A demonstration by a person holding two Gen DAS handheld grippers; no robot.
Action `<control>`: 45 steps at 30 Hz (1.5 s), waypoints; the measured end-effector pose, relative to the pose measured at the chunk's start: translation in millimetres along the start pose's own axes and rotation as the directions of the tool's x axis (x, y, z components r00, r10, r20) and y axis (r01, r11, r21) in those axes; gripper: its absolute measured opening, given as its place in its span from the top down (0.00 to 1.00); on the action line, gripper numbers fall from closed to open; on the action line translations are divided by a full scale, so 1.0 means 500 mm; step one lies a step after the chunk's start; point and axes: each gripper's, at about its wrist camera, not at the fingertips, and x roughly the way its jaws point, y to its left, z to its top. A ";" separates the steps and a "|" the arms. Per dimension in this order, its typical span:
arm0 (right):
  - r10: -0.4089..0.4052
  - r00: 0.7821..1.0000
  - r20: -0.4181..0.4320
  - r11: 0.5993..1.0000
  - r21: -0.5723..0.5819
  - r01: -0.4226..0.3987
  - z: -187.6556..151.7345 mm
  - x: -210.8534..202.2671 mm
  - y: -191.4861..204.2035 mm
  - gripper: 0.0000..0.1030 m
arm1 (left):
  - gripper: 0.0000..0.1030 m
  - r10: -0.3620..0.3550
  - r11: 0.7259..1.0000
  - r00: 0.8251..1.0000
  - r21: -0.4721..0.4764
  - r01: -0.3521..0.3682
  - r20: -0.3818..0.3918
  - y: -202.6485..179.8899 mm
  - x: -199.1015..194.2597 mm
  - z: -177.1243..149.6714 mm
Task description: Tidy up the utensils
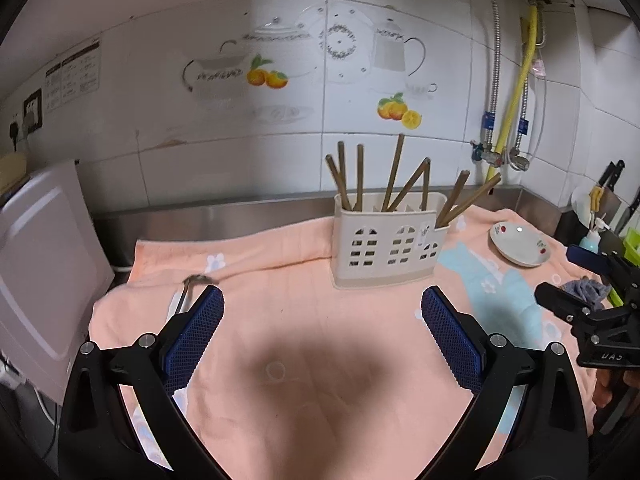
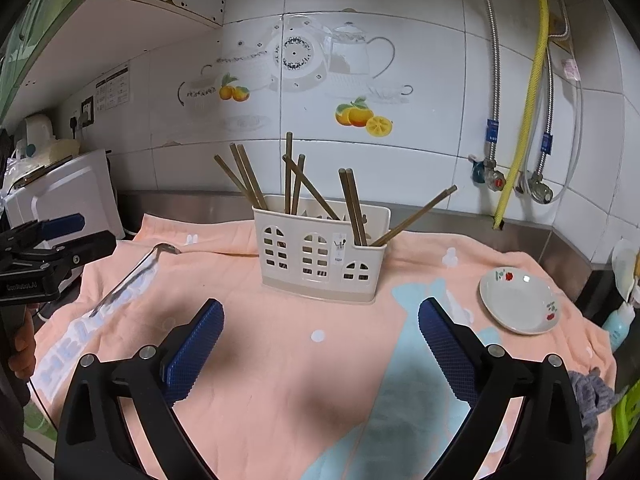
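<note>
1. Now we hold the left gripper (image 1: pixel 322 312) spread wide and empty over the peach towel (image 1: pixel 304 320).
2. Our right gripper (image 2: pixel 320 326) gapes equally wide, also empty.
3. At twelve o'clock stands the cream utensil caddy (image 2: pixel 320 256), chopsticks (image 2: pixel 244 176) upright inside.
4. At ten o'clock a metal spoon (image 2: pixel 132 276) lies on the towel.
5. At two o'clock sits a small saucer (image 2: pixel 520 300).

A peach towel (image 2: pixel 280 380) covered the steel counter. A small cherry-patterned dish (image 2: pixel 520 300) lay at its right, a white microwave (image 2: pixel 68 196) stood left.
</note>
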 end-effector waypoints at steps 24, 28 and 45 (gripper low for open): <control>0.000 1.000 -0.025 0.999 0.033 0.001 -0.038 -0.009 -0.003 0.07 | 0.05 0.012 0.999 0.999 -0.032 -0.013 -0.053 0.008 -0.025 -0.064; 0.001 1.000 -0.027 0.999 0.036 0.000 -0.040 -0.009 -0.004 0.07 | 0.05 0.010 0.999 0.998 -0.042 -0.012 -0.062 0.009 -0.025 -0.072; 0.004 0.999 -0.036 0.999 0.040 -0.002 -0.049 -0.005 -0.004 0.07 | 0.05 0.003 0.998 0.997 -0.055 -0.007 -0.074 0.011 -0.023 -0.083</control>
